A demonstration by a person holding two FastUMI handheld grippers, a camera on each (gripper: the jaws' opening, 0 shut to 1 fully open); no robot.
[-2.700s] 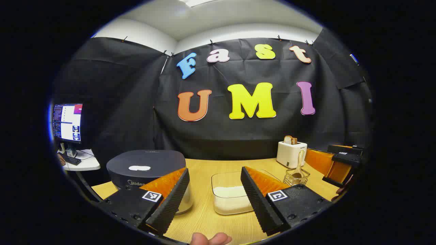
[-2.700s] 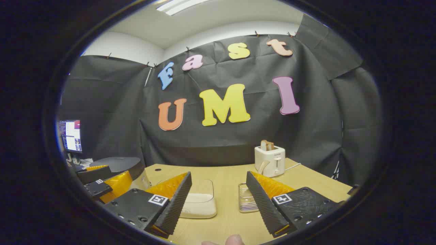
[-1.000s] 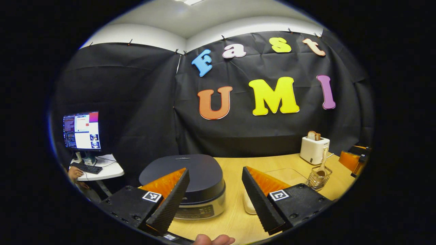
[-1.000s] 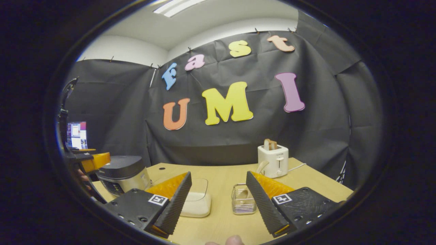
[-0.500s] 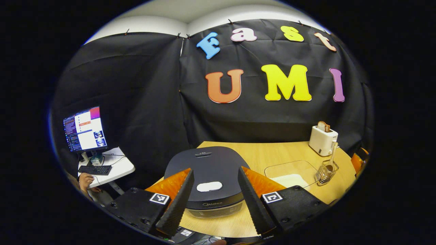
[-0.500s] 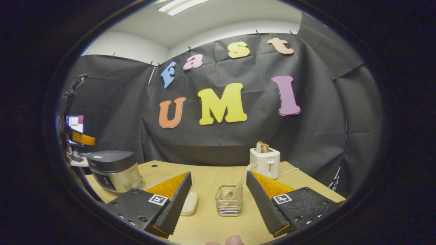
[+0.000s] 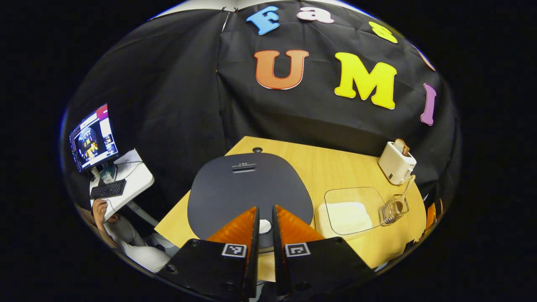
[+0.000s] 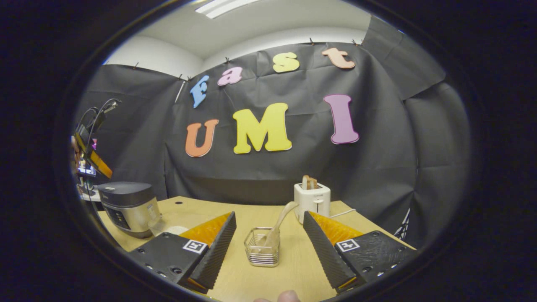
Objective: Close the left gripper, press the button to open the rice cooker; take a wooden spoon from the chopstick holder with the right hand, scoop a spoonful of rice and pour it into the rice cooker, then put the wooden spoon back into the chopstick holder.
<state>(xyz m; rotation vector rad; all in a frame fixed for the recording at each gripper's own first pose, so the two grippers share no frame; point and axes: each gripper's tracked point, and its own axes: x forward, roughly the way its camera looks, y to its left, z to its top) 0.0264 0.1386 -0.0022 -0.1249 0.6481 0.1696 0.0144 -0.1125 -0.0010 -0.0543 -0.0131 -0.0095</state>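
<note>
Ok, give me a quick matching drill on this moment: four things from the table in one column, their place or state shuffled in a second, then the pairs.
1. rice cooker
2. wooden spoon
3. left gripper
4. toaster

A. leaning in the wire chopstick holder
B. lid down
C. bread sticking out on top
D. fingers nearly together above the white button

Pairs: 1-B, 2-A, 3-D, 4-C

A light wooden desk point(image 7: 335, 165) carries a dark-lidded rice cooker point(image 7: 247, 188) at its left end, a clear container of rice point(image 7: 347, 212) beside it, a wire chopstick holder point(image 8: 262, 251) with a wooden spoon point(image 8: 277, 230) leaning in it, and a white toaster point(image 8: 311, 202) toward the back wall.
</note>
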